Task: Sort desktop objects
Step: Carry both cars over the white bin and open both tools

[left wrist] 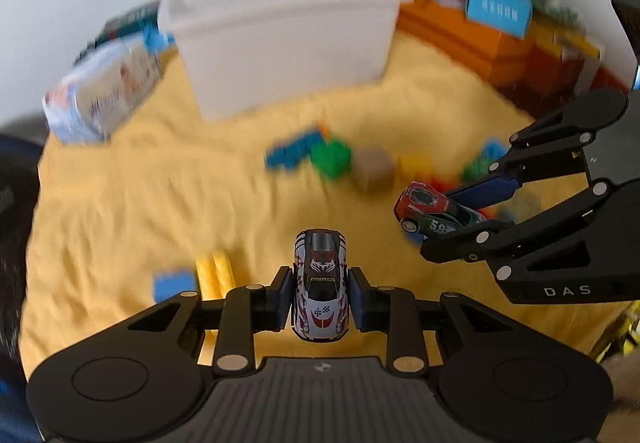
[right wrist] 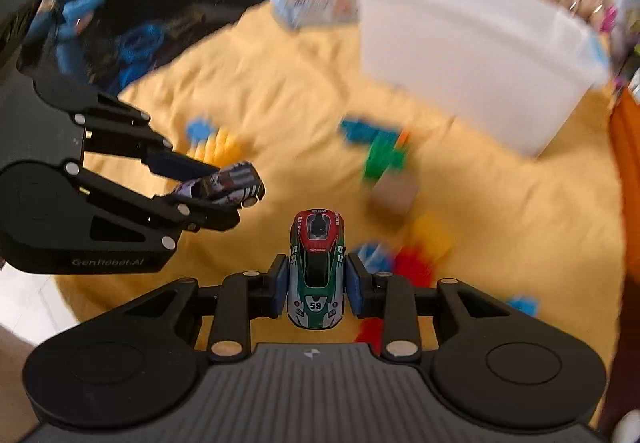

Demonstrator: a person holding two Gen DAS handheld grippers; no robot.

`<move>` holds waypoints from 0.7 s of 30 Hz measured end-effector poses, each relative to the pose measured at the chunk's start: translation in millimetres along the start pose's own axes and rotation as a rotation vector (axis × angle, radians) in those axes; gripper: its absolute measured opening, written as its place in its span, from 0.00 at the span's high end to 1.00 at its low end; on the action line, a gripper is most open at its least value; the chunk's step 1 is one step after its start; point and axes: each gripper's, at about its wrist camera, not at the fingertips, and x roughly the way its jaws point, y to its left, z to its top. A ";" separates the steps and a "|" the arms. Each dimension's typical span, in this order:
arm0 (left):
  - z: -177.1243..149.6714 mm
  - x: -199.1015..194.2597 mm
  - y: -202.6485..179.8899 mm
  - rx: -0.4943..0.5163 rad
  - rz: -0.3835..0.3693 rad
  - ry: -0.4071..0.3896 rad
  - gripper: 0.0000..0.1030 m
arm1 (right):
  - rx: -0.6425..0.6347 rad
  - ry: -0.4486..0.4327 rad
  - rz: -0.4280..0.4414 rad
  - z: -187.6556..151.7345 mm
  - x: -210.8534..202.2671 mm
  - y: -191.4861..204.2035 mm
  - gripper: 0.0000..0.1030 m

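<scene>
My left gripper [left wrist: 320, 297] is shut on a white toy car [left wrist: 320, 287] with red and black markings, held above the yellow cloth [left wrist: 120, 211]. My right gripper [right wrist: 316, 281] is shut on a red, green and white toy car numbered 59 [right wrist: 316, 271]. In the left wrist view the right gripper [left wrist: 452, 215] holds that car [left wrist: 434, 209] at the right. In the right wrist view the left gripper [right wrist: 208, 189] holds the white car [right wrist: 228, 185] at the left. A white plastic bin [left wrist: 280, 39] stands at the back; it also shows in the right wrist view [right wrist: 472, 55].
Loose building blocks lie on the cloth: blue [left wrist: 294, 153], green [left wrist: 332, 157], yellow [left wrist: 214, 275], a tan cube [left wrist: 374, 169], red ones [right wrist: 412, 263]. A printed box [left wrist: 100, 95] lies left of the bin. Orange storage [left wrist: 472, 35] stands at the back right. A dark bag [right wrist: 152, 11] lies beyond the cloth.
</scene>
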 end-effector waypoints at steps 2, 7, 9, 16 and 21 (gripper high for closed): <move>18.4 -6.0 4.9 0.014 0.007 -0.045 0.68 | 0.007 -0.038 -0.031 13.8 -7.9 -7.6 0.68; 74.7 -15.3 23.7 0.007 -0.007 -0.180 0.68 | -0.025 -0.131 -0.144 54.4 -23.4 -26.4 0.68; 98.5 -15.1 29.9 0.019 0.008 -0.230 0.68 | -0.024 -0.169 -0.177 73.1 -26.4 -36.6 0.68; 175.4 5.9 55.0 0.064 0.046 -0.318 0.68 | 0.028 -0.233 -0.293 133.0 -10.2 -75.9 0.68; 202.6 58.8 75.9 0.019 0.074 -0.267 0.68 | 0.078 -0.207 -0.349 156.0 26.1 -99.9 0.68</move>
